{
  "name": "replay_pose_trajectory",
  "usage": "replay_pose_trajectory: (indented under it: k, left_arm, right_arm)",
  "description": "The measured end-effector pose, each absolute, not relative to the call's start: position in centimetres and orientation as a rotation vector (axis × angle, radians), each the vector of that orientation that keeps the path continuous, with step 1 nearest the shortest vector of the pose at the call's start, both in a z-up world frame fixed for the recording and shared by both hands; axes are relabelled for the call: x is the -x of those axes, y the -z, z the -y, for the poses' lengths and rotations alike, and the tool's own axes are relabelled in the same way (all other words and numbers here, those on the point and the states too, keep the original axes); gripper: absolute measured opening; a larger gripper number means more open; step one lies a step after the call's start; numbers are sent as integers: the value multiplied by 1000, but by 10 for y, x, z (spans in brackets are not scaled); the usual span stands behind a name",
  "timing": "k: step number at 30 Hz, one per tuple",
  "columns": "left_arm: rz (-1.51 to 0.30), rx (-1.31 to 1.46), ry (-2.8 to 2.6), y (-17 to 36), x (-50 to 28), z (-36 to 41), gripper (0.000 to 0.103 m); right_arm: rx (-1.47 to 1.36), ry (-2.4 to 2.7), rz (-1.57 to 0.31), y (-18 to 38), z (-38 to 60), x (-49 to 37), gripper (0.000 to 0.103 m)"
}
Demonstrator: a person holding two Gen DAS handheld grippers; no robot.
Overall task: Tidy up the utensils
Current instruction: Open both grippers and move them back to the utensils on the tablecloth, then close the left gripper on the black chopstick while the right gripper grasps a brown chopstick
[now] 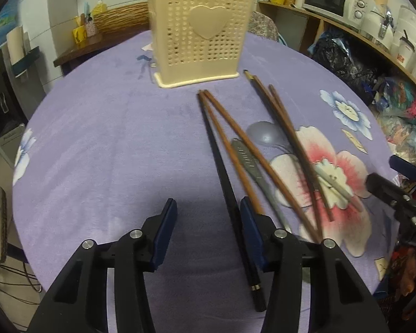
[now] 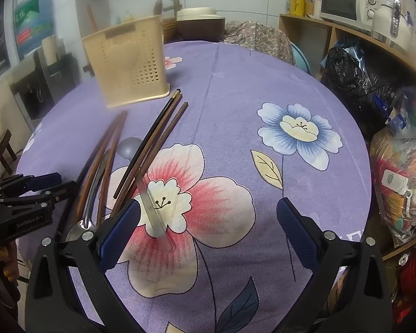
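- A round table [image 2: 263, 88] fills both views, covered by a purple cloth printed with large flowers.
- A cream perforated utensil holder [image 1: 199, 41] with a raised heart on its front stands upright at the far side of the table; two handle tips show above its rim.
- The left gripper [image 1: 208, 222] hangs low over the cloth with its blue-padded jaws apart, holding nothing.
- The right gripper [image 2: 208, 222] is spread wide over the pink flower, empty too.
- A loose pile of brown chopsticks [image 1: 252, 149] lies crossed between the holder and the grippers.
- A black chopstick [image 1: 227, 191] runs along the inner side of the left gripper's right finger.
- A metal spoon [image 1: 252, 163] lies under the pile.
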State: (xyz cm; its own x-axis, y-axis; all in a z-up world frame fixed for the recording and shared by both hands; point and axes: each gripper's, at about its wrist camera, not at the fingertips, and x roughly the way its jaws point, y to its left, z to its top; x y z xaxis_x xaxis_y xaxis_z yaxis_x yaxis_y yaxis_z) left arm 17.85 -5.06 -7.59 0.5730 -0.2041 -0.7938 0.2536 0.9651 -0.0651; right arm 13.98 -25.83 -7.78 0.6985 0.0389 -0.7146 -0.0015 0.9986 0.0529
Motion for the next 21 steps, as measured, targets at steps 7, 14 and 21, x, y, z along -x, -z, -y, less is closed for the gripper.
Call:
replay_pose_trajectory:
  k: [7, 14, 21]
  left_arm:
    - [-936, -17, 214, 74, -187, 24, 48]
    - [-940, -92, 262, 74, -208, 49, 46]
    - [-942, -144, 200, 74, -260, 45, 27]
  right_arm:
    - [-61, -19, -808, 80, 260, -144, 97]
    - [-64, -31, -809, 77, 254, -147, 97]
    - [-42, -36, -818, 76, 250, -148, 97]
